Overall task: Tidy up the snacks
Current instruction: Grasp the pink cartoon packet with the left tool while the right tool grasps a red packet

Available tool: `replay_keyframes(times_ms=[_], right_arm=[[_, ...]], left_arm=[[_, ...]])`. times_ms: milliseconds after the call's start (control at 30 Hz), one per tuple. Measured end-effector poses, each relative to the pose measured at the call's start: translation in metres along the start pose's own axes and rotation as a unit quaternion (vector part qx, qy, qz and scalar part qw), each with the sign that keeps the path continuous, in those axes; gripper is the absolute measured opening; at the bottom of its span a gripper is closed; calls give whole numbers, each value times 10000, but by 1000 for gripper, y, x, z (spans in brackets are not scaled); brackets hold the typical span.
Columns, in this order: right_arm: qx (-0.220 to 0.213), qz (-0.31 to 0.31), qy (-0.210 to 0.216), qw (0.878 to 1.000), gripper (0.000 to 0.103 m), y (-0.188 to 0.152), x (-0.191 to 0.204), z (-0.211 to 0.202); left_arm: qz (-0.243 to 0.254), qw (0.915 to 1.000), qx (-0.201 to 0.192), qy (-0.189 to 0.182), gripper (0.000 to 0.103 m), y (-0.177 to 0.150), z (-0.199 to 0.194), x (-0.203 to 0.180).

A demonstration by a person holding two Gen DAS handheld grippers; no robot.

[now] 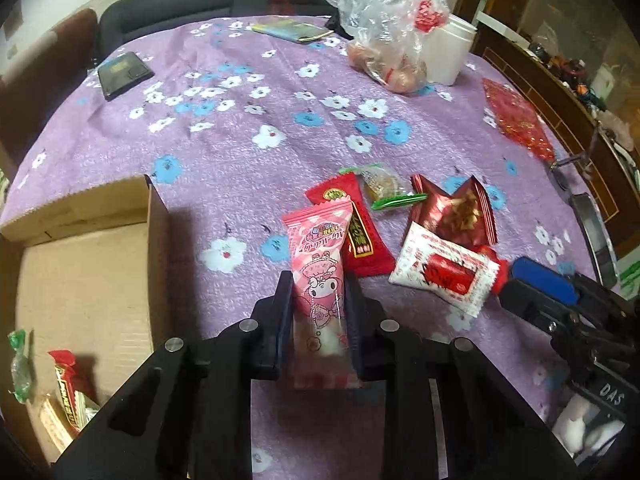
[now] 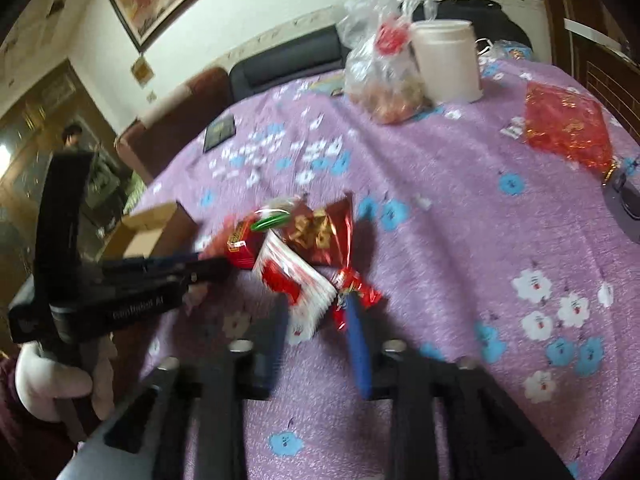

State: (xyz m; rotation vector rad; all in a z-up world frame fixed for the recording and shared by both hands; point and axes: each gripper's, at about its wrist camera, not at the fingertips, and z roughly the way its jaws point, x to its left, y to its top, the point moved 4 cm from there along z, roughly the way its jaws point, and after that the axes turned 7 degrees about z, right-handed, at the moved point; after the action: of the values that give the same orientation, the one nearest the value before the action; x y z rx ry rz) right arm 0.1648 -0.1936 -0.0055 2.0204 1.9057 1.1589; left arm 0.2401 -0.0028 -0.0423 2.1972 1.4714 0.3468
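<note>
Pink My Melody snack packet [image 1: 318, 280] is pinched lengthwise in the left tool [image 1: 318, 300] for transfer to the cardboard box [image 1: 88, 264] at left, while the right tool [image 2: 318, 320], spread, straddles the white-and-red packet [image 2: 296, 284].

A: What is the left gripper [image 1: 318, 284] clamped on?

B: A pink snack packet [image 1: 318, 276], upright between both fingers.

A: And the cardboard box [image 1: 86, 276]?

B: At nine o'clock, with wrapped candies [image 1: 60, 380] in its near corner.

A: Other snacks?

B: At two o'clock: a red packet [image 1: 362, 240], a white-and-red packet [image 1: 444, 272], a dark red nut packet [image 1: 456, 210]. The right gripper [image 1: 532, 284] sits just beside the white one.
</note>
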Motion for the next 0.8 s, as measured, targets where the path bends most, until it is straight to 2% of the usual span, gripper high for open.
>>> replay_keyframes(times_ms=[100, 200, 300, 400, 500, 600, 700, 800], right_arm=[[4, -61, -2, 10000, 43, -1, 3, 3], [18, -219, -21, 9998, 43, -3, 9, 6], [-9, -314, -3, 9995, 49, -6, 12, 8], [-46, -293, 11, 9996, 49, -6, 11, 8], [-125, -177, 57, 9997, 49, -4, 7, 4], [-431, 32, -25, 9991, 49, 5, -3, -12], [-689, 390, -289, 9964, 48, 15, -21, -28], [-598, 410, -771, 9944, 48, 16, -33, -26]], left_arm=[[-60, 9998, -78, -181, 23, -6, -11, -3], [-245, 9979, -273, -541, 23, -18, -35, -5], [-569, 9913, -602, -1018, 23, -37, -69, -5], [-965, 9802, -1000, -1409, 23, -57, -104, 4], [-1257, 9700, -1376, -1558, 23, -79, -135, 18], [-1325, 9680, -1524, -1489, 23, -95, -152, 30], [-1387, 9653, -1595, -1536, 23, -106, -160, 43], [-1492, 9621, -1631, -1598, 23, -114, -161, 55]])
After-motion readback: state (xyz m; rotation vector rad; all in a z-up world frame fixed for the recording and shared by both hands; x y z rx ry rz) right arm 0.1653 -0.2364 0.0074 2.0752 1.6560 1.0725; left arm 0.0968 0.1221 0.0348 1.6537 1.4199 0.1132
